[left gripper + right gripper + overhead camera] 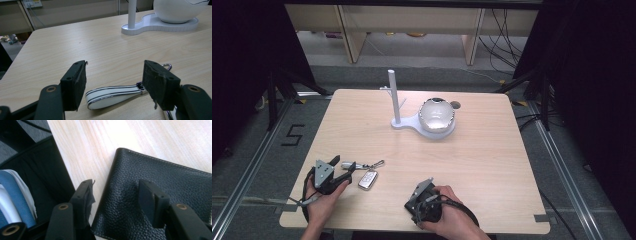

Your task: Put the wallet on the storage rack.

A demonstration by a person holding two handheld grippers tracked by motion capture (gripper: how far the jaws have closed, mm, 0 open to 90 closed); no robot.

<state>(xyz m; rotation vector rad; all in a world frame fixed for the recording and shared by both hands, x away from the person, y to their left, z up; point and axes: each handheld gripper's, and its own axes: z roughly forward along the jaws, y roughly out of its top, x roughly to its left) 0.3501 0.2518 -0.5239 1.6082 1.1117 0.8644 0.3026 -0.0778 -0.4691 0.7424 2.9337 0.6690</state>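
Wallet point(160, 202) under right gripper point(115, 195), fingers apart.

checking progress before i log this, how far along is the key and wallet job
Early. Nothing looks put away: the stand carries nothing. In hand: the left gripper, open, straddles the white key fob; the right gripper, open, sits above the black wallet. Gripping and moving both remains.

A lab: railed recording bay (dark curtains point(242, 75)), loose cables point(504, 42), floor marking point(293, 135).
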